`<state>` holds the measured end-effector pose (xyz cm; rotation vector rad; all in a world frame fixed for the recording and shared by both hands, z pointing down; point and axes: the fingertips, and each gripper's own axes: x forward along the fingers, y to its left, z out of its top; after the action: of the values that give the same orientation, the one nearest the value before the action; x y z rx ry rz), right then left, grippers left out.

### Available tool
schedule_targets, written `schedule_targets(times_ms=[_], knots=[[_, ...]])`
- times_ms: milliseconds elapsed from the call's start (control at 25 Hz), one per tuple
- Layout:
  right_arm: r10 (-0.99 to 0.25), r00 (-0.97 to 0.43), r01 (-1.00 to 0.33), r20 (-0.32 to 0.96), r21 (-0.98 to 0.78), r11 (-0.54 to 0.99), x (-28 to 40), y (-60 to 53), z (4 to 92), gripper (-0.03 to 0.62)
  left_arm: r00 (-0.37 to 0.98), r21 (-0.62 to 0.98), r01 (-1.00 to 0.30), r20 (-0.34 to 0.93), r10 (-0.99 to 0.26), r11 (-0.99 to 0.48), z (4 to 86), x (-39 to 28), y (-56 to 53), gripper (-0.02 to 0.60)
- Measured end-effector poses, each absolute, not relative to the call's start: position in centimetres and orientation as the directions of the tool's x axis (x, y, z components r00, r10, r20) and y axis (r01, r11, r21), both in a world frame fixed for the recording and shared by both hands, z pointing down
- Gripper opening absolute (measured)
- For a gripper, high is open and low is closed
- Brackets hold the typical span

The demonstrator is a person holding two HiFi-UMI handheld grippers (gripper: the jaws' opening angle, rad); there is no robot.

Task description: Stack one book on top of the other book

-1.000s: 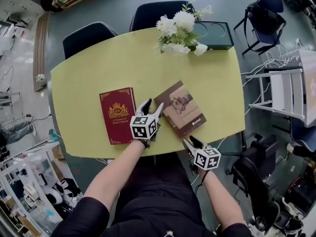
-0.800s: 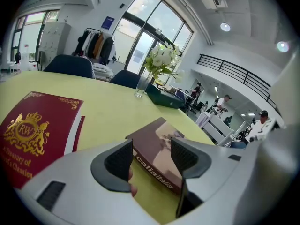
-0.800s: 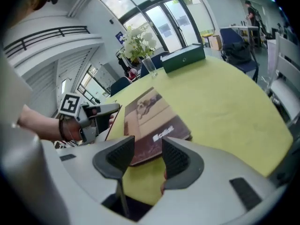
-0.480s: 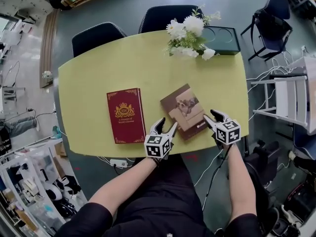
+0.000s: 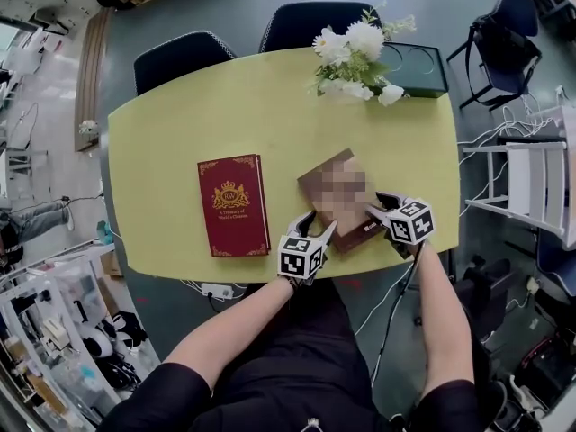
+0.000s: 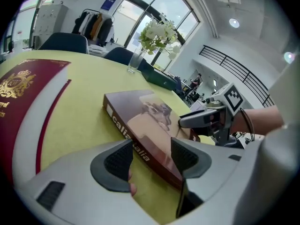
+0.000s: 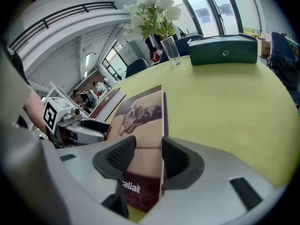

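You're at the grasp step, and neither book is off the desk (image 5: 180,133) yet. The brown book (image 5: 355,223) lies skewed by the near edge, towards the right-hand near corner. The red book (image 5: 234,205) lies flat to its left, close by but apart from it.

Your left tool (image 5: 315,226) stands wide with the brown book's near corner in its gap. Your right tool (image 5: 378,207) is also wide, straddling the book's right-hand edge. Neither looks to be pressing on the cover.

Next, I'd judge, you need to close both tools on the brown book together. Then lift it level and carry it left over the red book. Square it up before you set it down.

By count:
- two books
- two tools
- one bunch of flowers (image 5: 355,48) and one green box (image 5: 414,68) at the far edge
- two chairs (image 5: 184,57) tucked behind
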<state>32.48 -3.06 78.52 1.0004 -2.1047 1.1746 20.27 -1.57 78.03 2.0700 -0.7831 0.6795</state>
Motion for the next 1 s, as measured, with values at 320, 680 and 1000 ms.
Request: schedule_targets(times_ms=[320,680,1000], knots=[[-0.386,-0.562,-0.825,0.731,-0.462,0.326,31.3,-2.3,78.0,0.178,0.653,0.497,-0.74,0.691,-0.309,-0.453,78.1,19.6,-1.7,0.261],[-0.487,-0.503,-0.862,0.714,-0.456,0.221,29.2,-1.4,74.2,0.17,0.658,0.456,-0.734,0.662,-0.359,-0.503,74.3,17.8,-3.7,0.261],[-0.53,-0.494,-0.856,0.689,-0.49,0.161,24.7,-1.7,69.7,0.147,0.632,0.409,-0.759,0.649,-0.422,-0.507,70.0,13.5,-5.8,0.261]])
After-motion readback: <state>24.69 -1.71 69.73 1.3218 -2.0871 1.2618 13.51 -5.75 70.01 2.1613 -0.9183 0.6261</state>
